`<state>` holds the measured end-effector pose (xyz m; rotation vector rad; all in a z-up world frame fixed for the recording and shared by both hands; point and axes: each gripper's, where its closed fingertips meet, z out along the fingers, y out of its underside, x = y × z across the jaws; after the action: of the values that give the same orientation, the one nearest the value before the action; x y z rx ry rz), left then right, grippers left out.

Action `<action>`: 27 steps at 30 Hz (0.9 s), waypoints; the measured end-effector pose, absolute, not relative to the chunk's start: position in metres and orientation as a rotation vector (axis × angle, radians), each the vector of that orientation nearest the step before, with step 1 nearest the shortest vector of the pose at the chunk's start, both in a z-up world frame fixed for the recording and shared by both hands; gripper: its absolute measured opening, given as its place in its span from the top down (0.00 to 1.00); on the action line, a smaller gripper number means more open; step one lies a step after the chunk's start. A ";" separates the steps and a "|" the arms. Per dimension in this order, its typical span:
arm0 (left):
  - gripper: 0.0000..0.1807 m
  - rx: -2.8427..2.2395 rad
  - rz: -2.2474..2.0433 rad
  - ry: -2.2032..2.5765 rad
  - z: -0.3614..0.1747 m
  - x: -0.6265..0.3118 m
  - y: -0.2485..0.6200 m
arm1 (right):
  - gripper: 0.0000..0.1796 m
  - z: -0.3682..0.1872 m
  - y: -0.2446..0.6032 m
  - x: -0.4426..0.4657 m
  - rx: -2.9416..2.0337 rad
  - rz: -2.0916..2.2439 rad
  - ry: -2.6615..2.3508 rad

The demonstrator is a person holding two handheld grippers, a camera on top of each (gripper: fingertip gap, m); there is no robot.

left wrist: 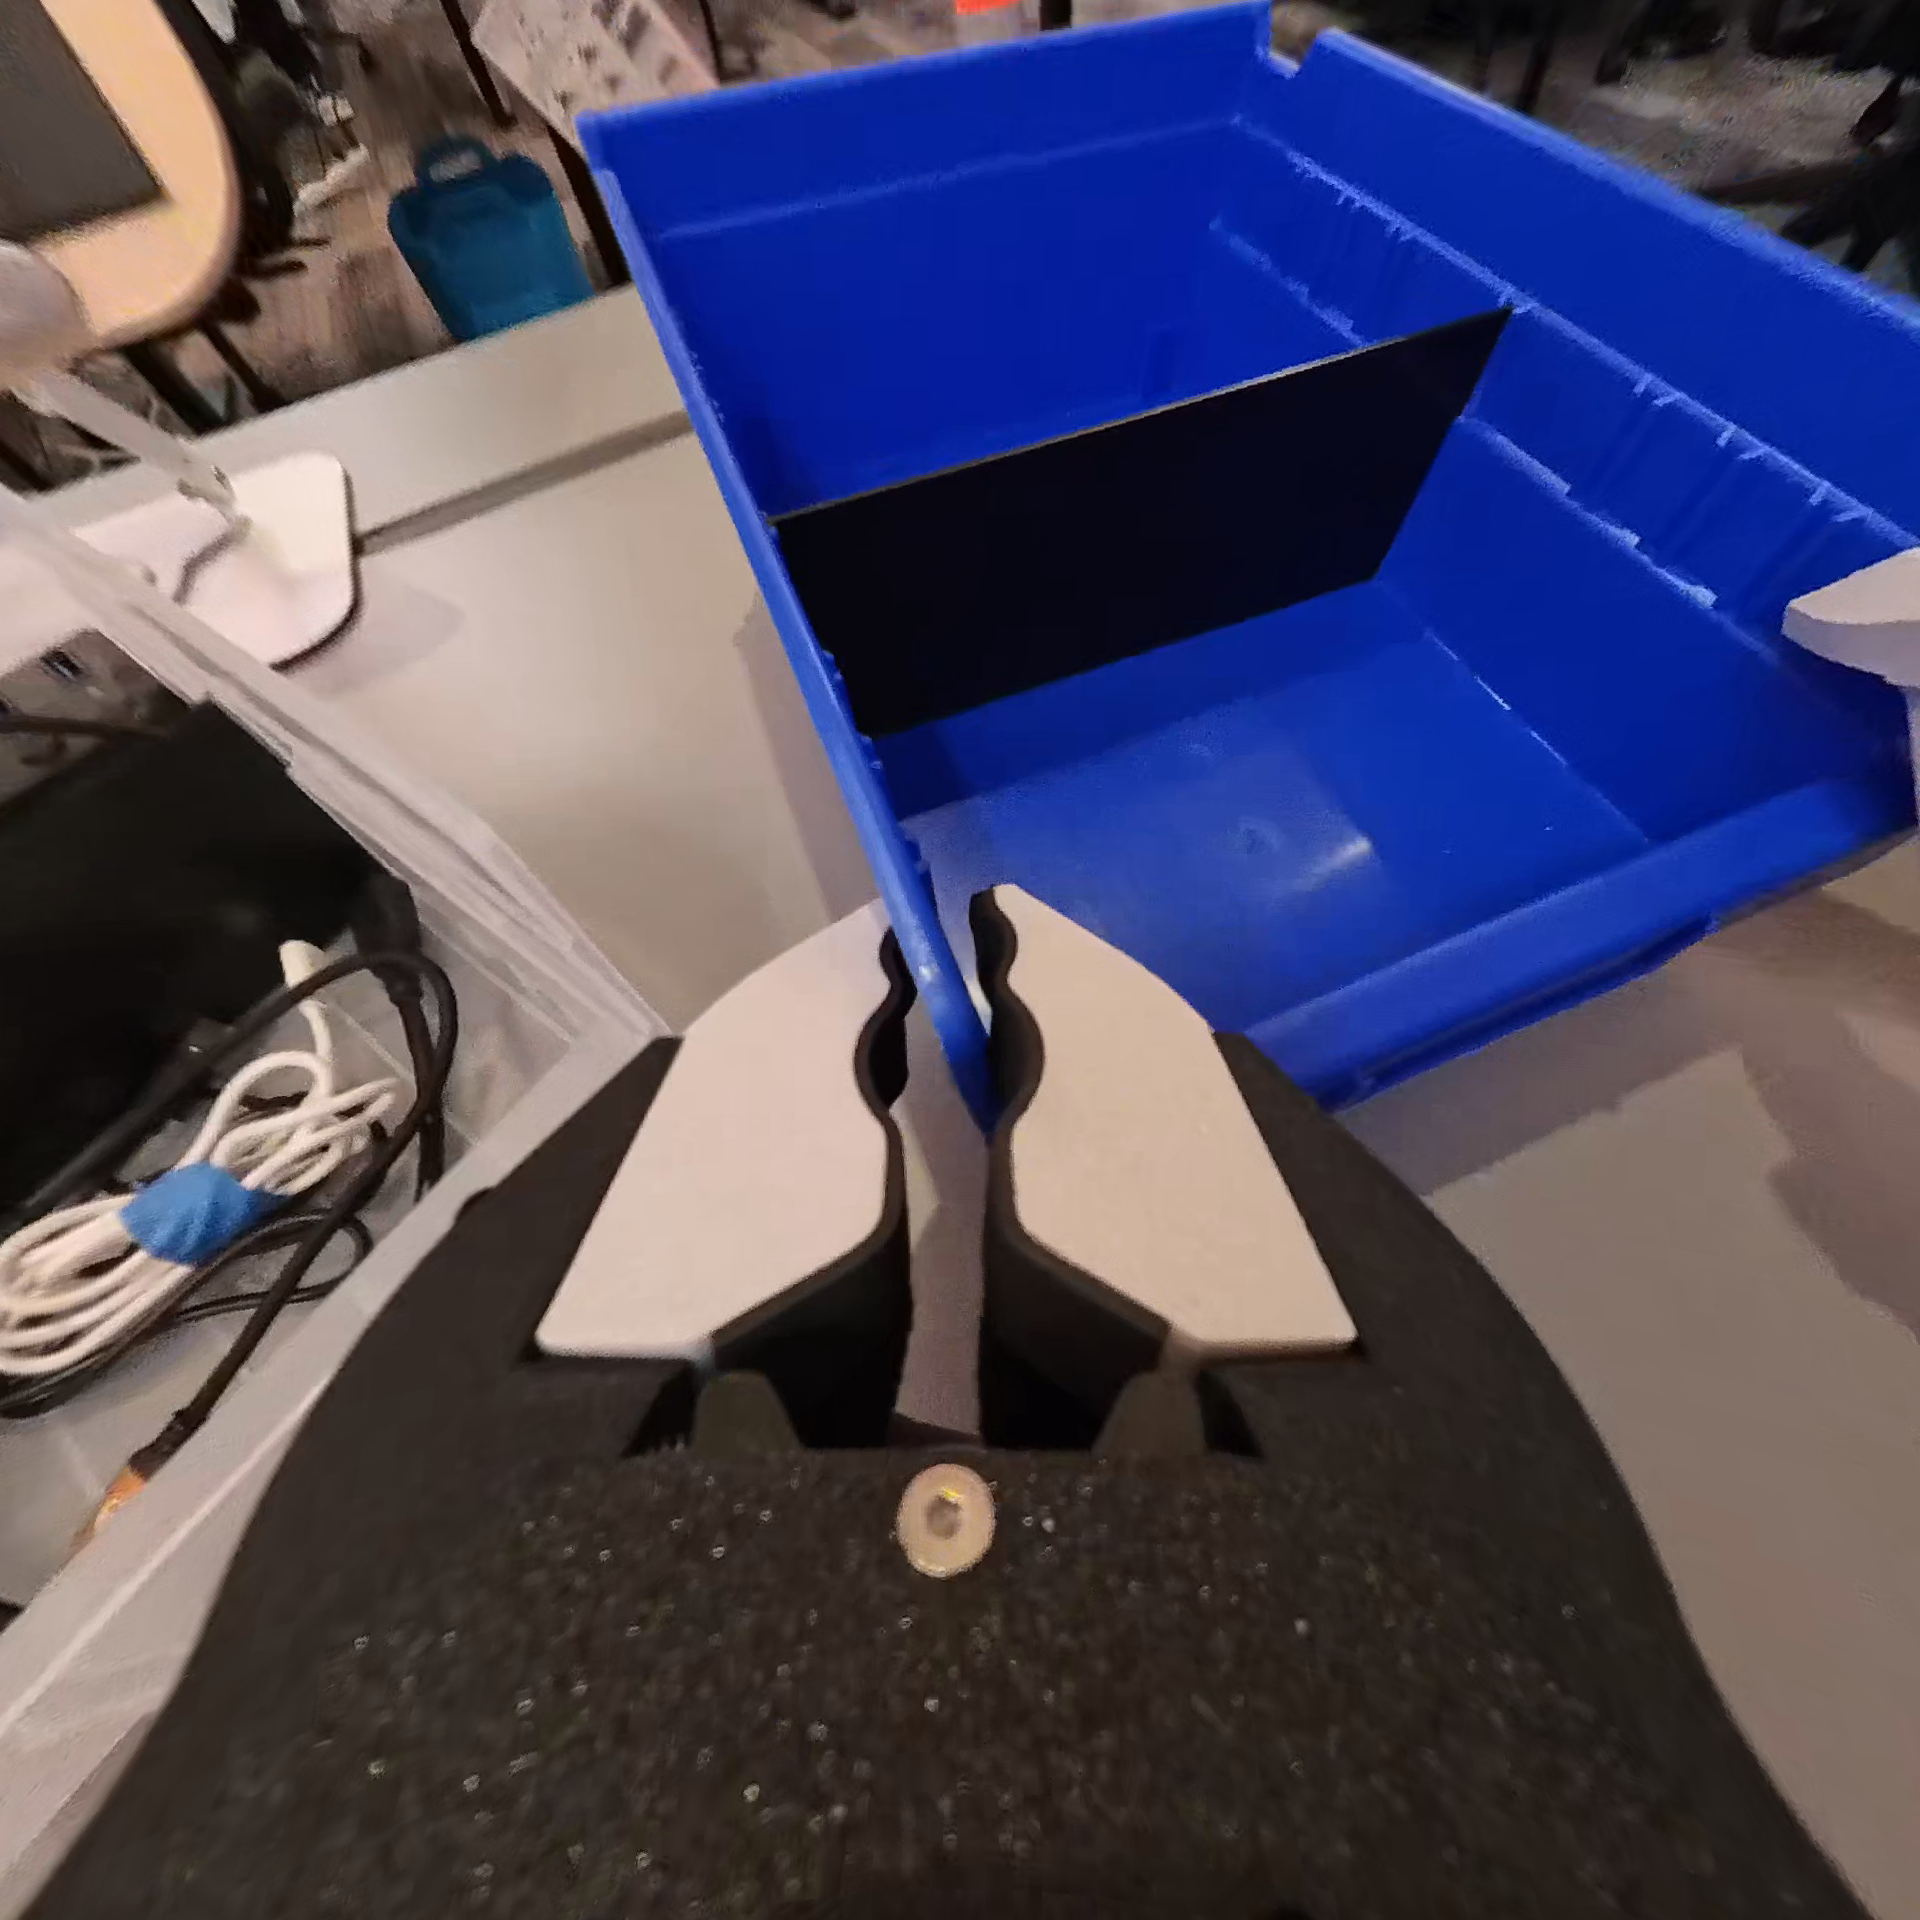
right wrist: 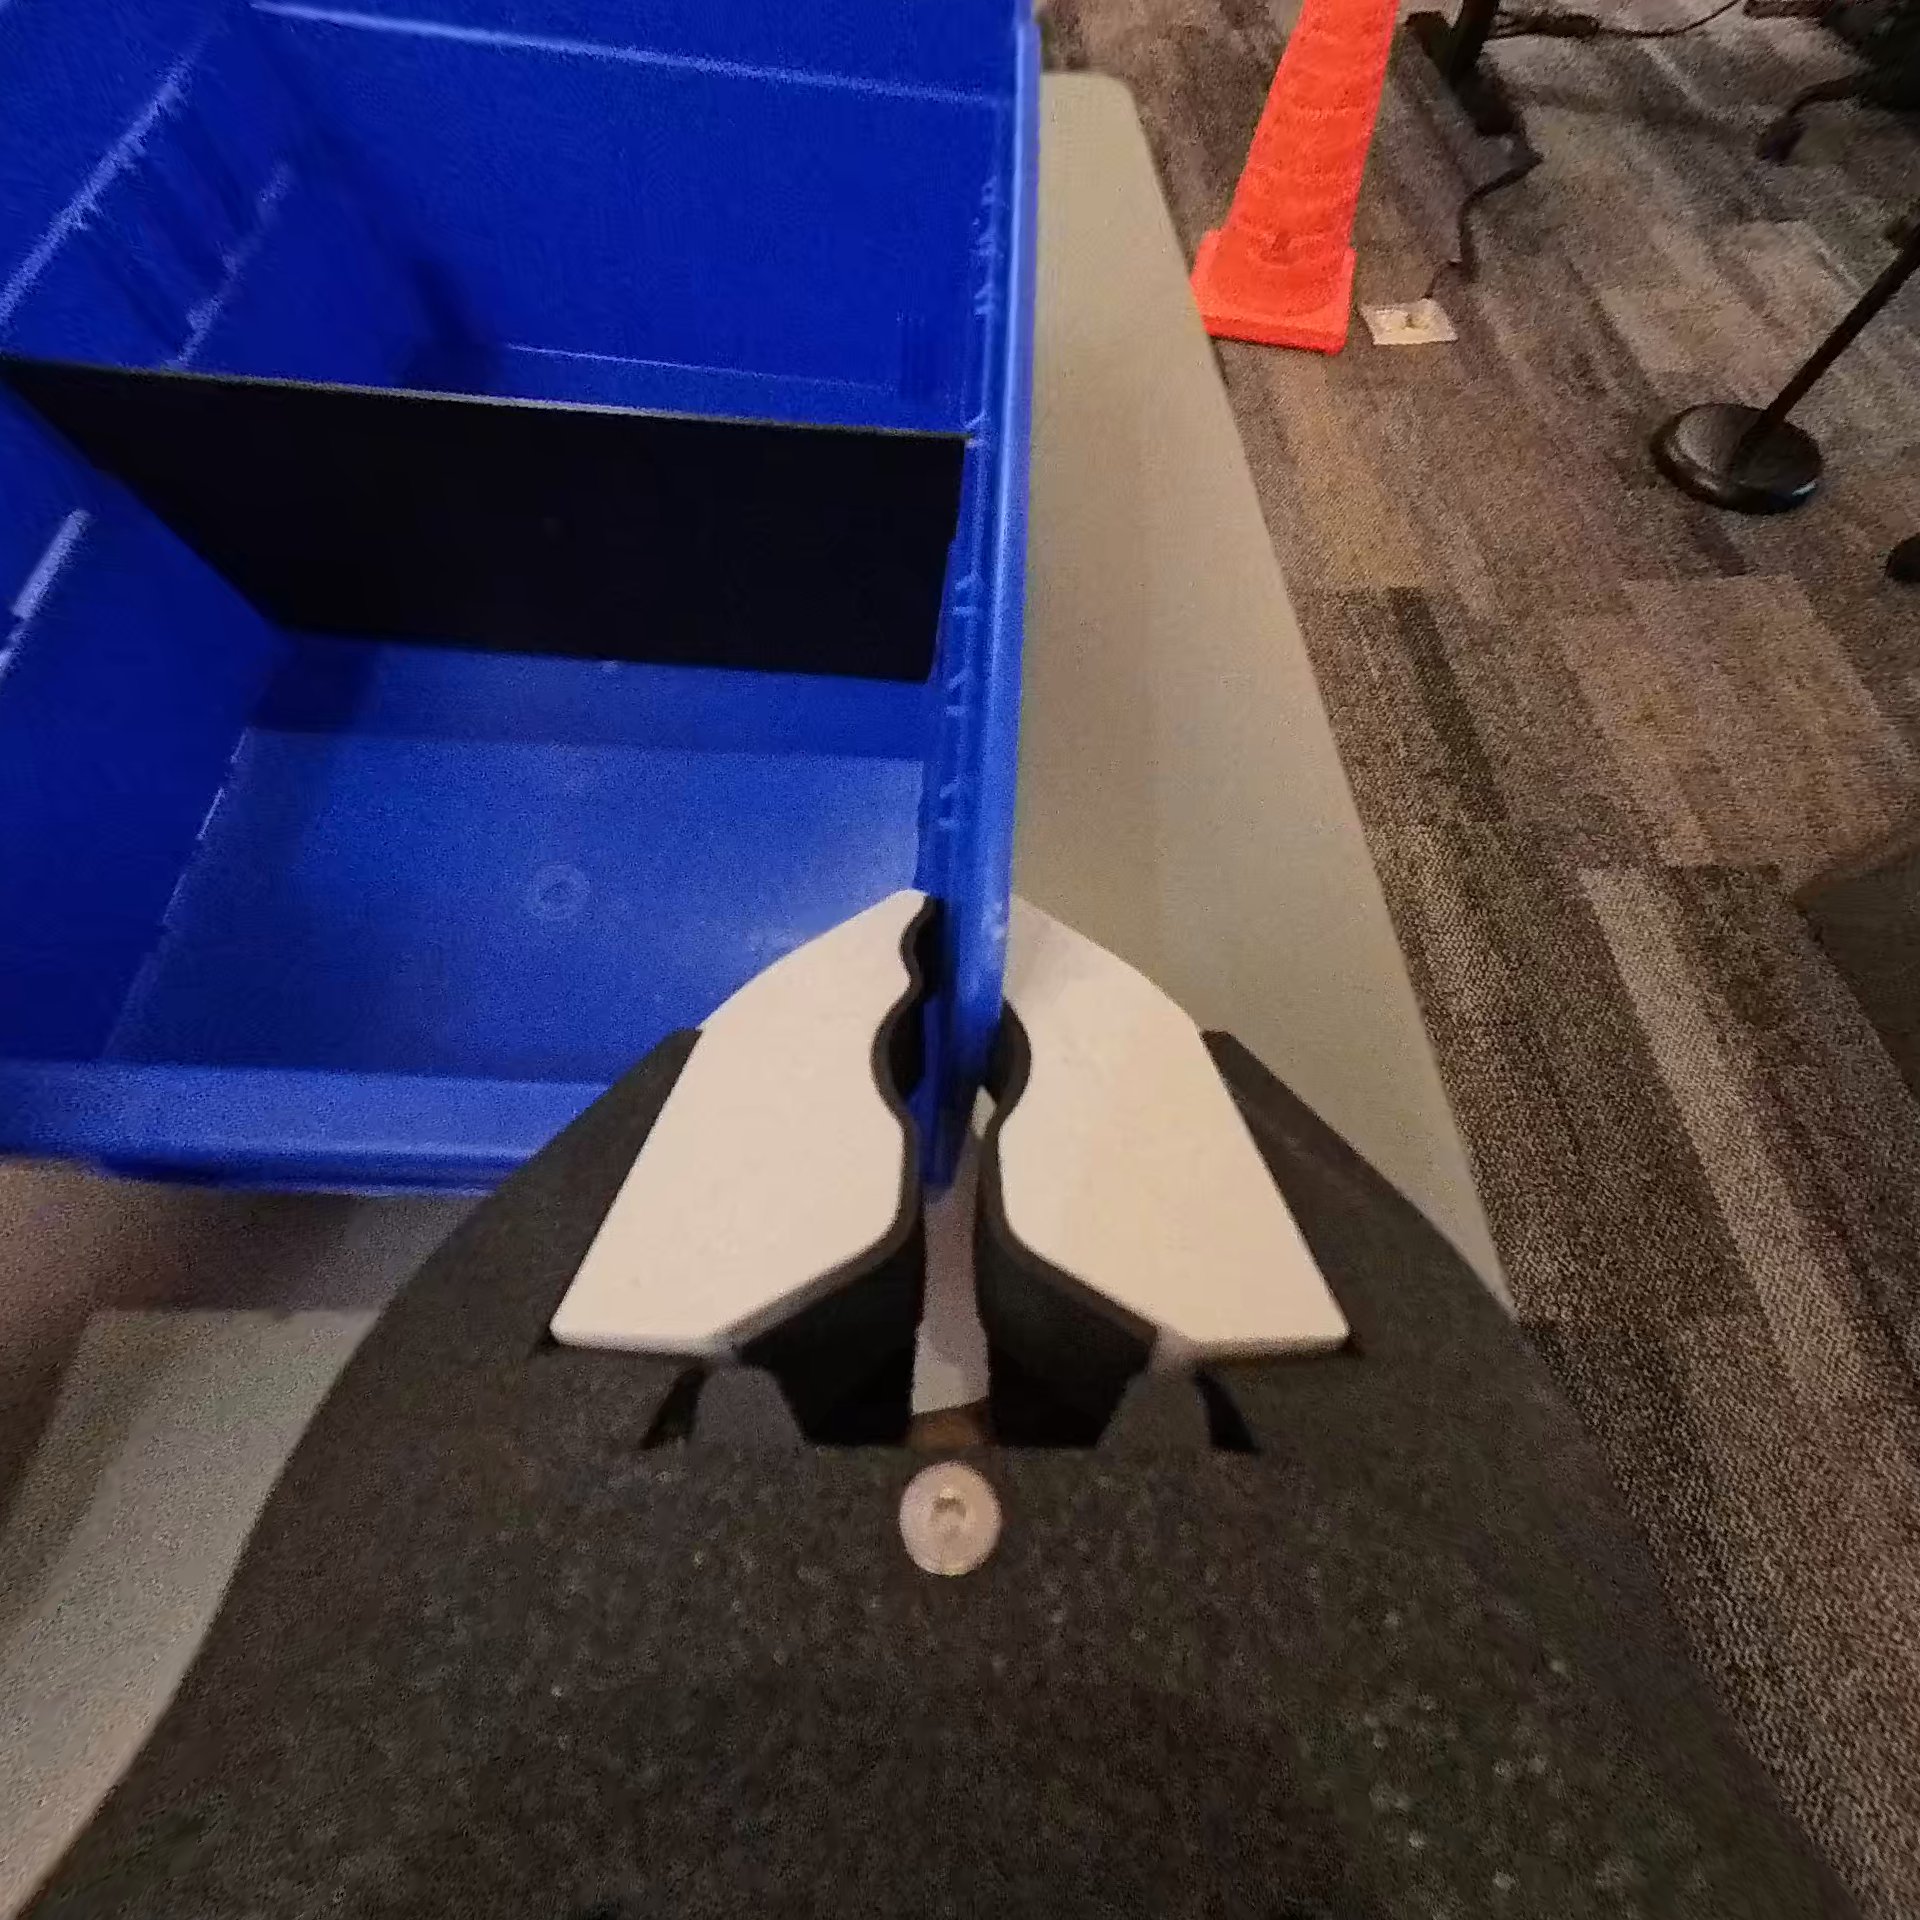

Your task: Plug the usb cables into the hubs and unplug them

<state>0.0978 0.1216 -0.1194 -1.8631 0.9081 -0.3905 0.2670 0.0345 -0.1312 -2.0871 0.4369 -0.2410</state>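
Both the left gripper (left wrist: 951,997) and right gripper (right wrist: 961,1013) have their fingers clamped on opposite side walls of the empty blue bin (left wrist: 1299,790) by the bench's (left wrist: 582,665) right edge; no USB cables or hubs show, and the rigid, probably light plastic looks best held near its corners.

Warm, dim indoor light; wide-angle bending and motion blur smeared the edges, and a small glare marked the blue bin (left wrist: 1340,857) floor.

Each wrist camera looks forward and down along its own tongs, close on opposite walls of the shared blue bin (left wrist: 1195,260).
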 end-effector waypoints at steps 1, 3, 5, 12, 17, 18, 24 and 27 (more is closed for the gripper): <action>0.95 -1.880 -0.395 0.900 -0.124 0.097 0.125 | 0.98 -0.137 0.040 0.267 -2.097 -0.238 0.417; 0.94 -1.910 -0.416 0.870 -0.131 0.094 0.132 | 0.98 -0.135 0.054 0.267 -2.086 -0.225 0.399; 0.92 -1.901 -0.414 0.859 -0.133 0.091 0.136 | 0.98 -0.136 0.067 0.267 -2.105 -0.214 0.379; 0.76 -1.932 -0.657 0.909 -0.122 0.061 0.116 | 0.92 -0.138 0.078 0.250 -2.108 -0.267 0.342; 0.73 -1.887 -0.687 0.768 -0.080 -0.062 0.116 | 0.78 -0.084 0.041 0.243 -1.973 -0.431 0.380; 0.71 -1.884 -0.607 0.682 -0.077 -0.096 0.133 | 0.78 -0.068 0.042 0.221 -1.930 -0.381 0.347; 0.61 -2.100 -0.444 0.574 -0.136 -0.143 0.194 | 0.73 -0.060 0.105 0.018 -1.942 0.120 -0.043; 0.77 -2.128 -0.444 0.568 -0.145 -0.142 0.206 | 0.71 -0.087 0.122 -0.021 -2.028 0.116 -0.043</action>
<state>-0.1423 0.2062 -0.1451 -2.1277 0.5678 -0.4437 -0.0212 0.1218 -0.0870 -2.0285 -0.0430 0.1161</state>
